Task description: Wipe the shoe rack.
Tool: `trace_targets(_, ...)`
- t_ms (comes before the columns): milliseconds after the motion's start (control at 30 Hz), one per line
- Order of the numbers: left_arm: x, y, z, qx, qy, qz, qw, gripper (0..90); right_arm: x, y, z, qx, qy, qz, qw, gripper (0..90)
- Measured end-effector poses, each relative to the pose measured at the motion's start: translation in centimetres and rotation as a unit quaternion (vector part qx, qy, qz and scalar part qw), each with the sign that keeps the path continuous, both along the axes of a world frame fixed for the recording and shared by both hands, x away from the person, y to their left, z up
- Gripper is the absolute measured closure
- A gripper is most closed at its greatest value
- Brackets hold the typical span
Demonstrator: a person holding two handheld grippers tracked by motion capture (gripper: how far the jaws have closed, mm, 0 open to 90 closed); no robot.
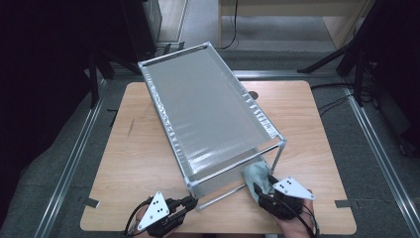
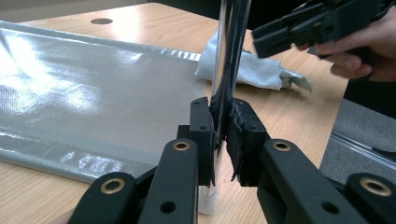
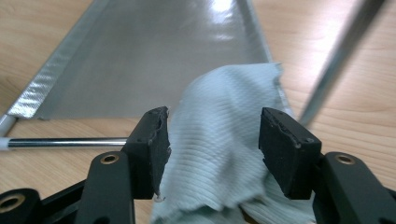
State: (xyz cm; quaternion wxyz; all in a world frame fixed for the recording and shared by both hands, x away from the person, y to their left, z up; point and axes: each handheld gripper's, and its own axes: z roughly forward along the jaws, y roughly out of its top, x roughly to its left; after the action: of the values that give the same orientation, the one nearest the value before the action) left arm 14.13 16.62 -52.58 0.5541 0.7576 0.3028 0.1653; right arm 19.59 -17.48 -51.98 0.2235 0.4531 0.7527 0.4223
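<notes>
Worktop [image 1: 148, 163]: carries our two-tier rack [image 1: 208, 109].
Rack post [image 2: 227, 56]: left claw [image 2: 223, 135] clamps it, steadying.
Cloth [image 3: 224, 154]: beside the post, between right claw's [image 3: 212, 140] half-parted pads; we should close deep, then wipe.

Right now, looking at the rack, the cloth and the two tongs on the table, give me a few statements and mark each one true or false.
1. The left tongs are shut on an upright metal post of the rack. True.
2. The cloth is red. False: it is pale blue-grey.
3. The right tongs are clamped tight on the cloth. False: the jaws stand apart with the cloth lying loose between them.
4. The rack has grey fabric shelves in a metal frame. True.
5. The rack sits on the floor. False: it stands on the wooden table.
</notes>
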Motion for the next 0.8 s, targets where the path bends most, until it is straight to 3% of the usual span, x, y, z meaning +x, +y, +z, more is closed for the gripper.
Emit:
trace_targets(67, 0.0, 0.0, 0.0, 0.0, 0.0, 0.0, 1.0, 81.5, 0.7, 0.9, -1.1, -0.035, 0.017, -0.002, 0.9992, 47.5)
trace_targets(100, 0.0, 0.0, 0.0, 0.001, 0.0, 0.001, 1.0, 81.5, 1.0, 1.1, -1.8, -0.05, 0.028, -0.008, 0.9983, 53.8)
trace_targets(200, 0.0, 0.0, 0.0, 0.001, 0.0, 0.0, 1.0, 81.7, 1.7, 0.8, -2.8, -0.078, 0.031, -0.026, 0.9961, 66.9)
trace_targets(300, 0.0, -0.1, 0.0, 0.0, -0.001, 0.001, 1.0, 81.7, 2.3, -0.4, -3.0, -0.072, 0.024, -0.067, 0.9948, 76.9)
trace_targets(367, 0.0, -0.1, 0.0, 0.0, -0.001, 0.002, 1.0, 81.7, 2.5, -0.7, -3.1, -0.054, 0.031, -0.073, 0.9954, 80.8)
trace_targets(400, 0.0, -0.1, 0.0, 0.001, -0.001, 0.001, 1.0, 81.7, 2.3, -0.4, -3.1, -0.061, 0.029, -0.072, 0.9951, 81.6)
trace_targets(500, 0.0, -0.1, 0.0, 0.0, -0.001, 0.003, 1.0, 81.8, 1.6, 1.3, -3.0, -0.058, 0.034, -0.044, 0.9968, 82.3)
trace_targets(633, 0.0, -0.1, 0.0, 0.0, -0.001, 0.004, 1.0, 81.8, -0.2, 4.9, -3.1, -0.044, 0.041, 0.005, 0.9982, 82.4)
trace_targets(800, 0.1, 0.0, 0.0, -0.001, 0.001, 0.009, 1.0, 81.8, -2.4, 9.7, -3.4, -0.026, 0.045, 0.067, 0.9964, 82.3)
